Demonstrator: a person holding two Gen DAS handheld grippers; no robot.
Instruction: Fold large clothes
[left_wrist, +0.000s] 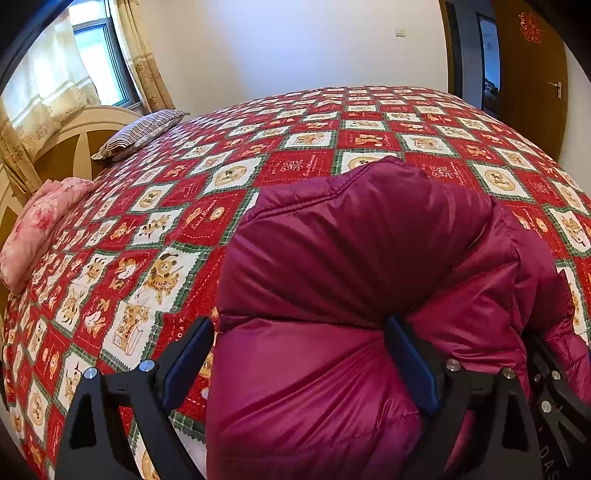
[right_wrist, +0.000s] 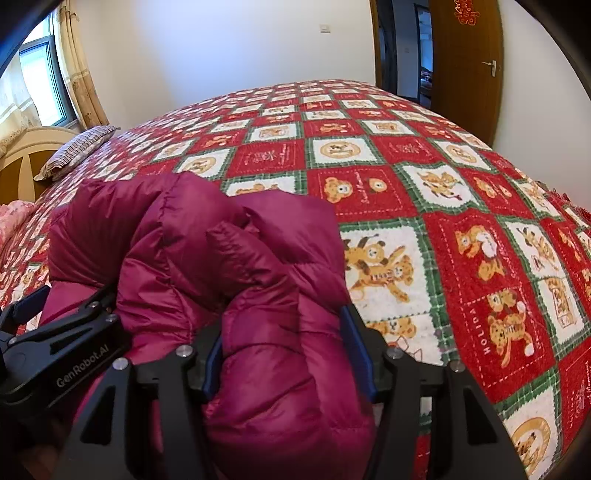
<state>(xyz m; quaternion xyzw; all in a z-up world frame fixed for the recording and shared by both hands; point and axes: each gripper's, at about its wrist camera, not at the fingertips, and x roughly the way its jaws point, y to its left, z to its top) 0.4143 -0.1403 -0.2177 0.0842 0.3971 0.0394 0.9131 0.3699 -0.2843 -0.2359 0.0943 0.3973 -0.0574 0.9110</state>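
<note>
Patchwork quilt (left_wrist: 295, 162) under puffy jacket (left_wrist: 332, 258).

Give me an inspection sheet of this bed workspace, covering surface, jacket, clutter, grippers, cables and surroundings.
Surface: bed with red patchwork quilt, flat.
Job's things: magenta puffer jacket bunched at the near edge, partly folded.
Clutter: striped pillow and pink pillow by the headboard.
Grippers: left gripper has jacket between its pads, left pad seems clear of it; right gripper pads hug a jacket roll, grip uncertain.
Cables: nothing seen.
Surroundings: curtained window, white wall, open wooden door.
</note>
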